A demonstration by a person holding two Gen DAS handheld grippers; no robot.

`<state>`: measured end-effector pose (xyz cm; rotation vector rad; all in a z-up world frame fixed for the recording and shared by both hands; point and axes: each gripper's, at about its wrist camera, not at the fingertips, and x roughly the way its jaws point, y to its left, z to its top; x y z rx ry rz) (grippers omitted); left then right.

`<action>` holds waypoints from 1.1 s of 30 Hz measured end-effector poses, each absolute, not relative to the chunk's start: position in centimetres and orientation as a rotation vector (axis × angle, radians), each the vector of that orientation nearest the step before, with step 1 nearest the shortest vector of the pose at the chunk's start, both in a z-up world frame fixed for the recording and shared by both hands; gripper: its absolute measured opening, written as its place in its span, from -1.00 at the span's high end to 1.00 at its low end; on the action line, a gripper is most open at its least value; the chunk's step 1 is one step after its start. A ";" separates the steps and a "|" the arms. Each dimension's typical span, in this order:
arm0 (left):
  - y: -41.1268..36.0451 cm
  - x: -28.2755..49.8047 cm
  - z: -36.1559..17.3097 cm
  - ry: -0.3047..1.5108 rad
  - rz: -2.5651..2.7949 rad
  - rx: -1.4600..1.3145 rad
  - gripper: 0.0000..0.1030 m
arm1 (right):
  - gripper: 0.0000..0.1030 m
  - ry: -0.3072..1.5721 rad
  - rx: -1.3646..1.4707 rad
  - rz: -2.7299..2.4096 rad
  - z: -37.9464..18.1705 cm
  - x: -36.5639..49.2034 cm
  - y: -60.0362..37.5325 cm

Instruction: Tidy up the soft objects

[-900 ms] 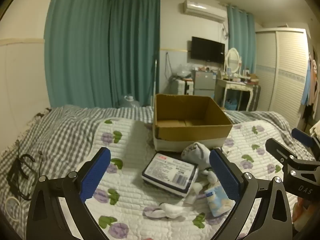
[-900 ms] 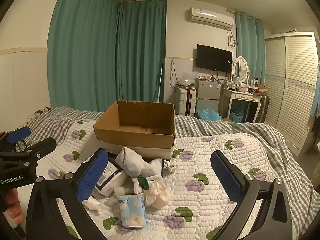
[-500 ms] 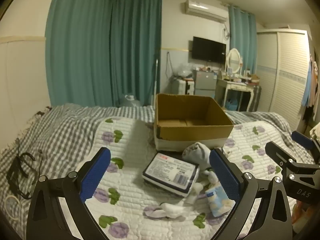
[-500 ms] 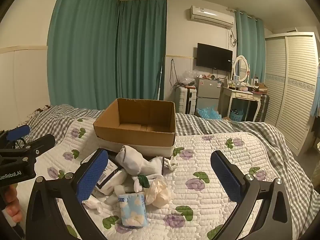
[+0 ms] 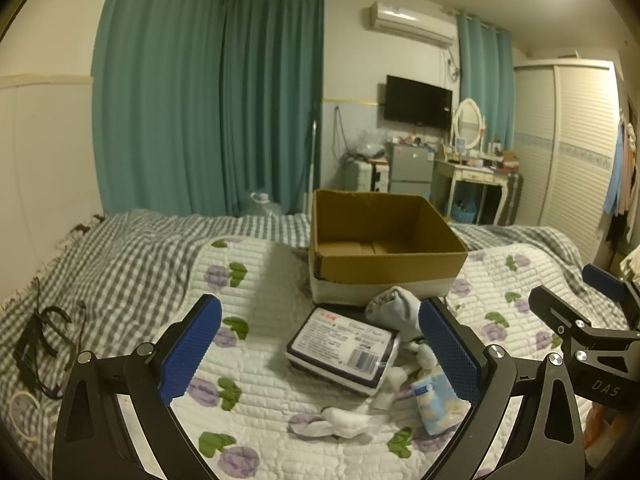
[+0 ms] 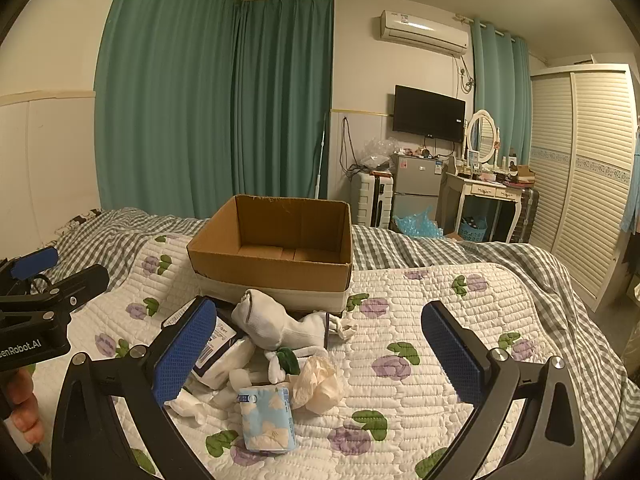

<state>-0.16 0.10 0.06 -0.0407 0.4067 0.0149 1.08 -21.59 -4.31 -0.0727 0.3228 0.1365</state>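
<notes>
Cardboard box (image 6: 276, 256) behind soft pile; grippers agape.

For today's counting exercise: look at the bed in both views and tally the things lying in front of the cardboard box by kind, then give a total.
Flat wrapped pack with barcode: 1
Small blue-patterned tissue pack: 1
Rolled white socks: 1
Cream crumpled cloth: 1
Small white bits, too jumbled to count: left out
Total: 4 clear items; the cardboard box is empty.

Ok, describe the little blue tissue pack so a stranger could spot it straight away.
Start at the open cardboard box on the quilted bed. The pile of soft things lies in front of it. The tissue pack is the item nearest the camera, pale blue with cream leaf prints, unlike the white socks behind.
</notes>
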 end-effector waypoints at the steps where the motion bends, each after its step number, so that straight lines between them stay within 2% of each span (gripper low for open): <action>1: 0.1 -0.2 0.1 0.407 0.014 -0.042 -0.96 | -1.00 0.323 -0.073 0.137 -4.3 1.1 -21.6; 33: 0.0 0.0 0.0 0.410 0.014 -0.045 -0.96 | -1.00 0.329 -0.075 0.129 -4.8 0.9 -21.6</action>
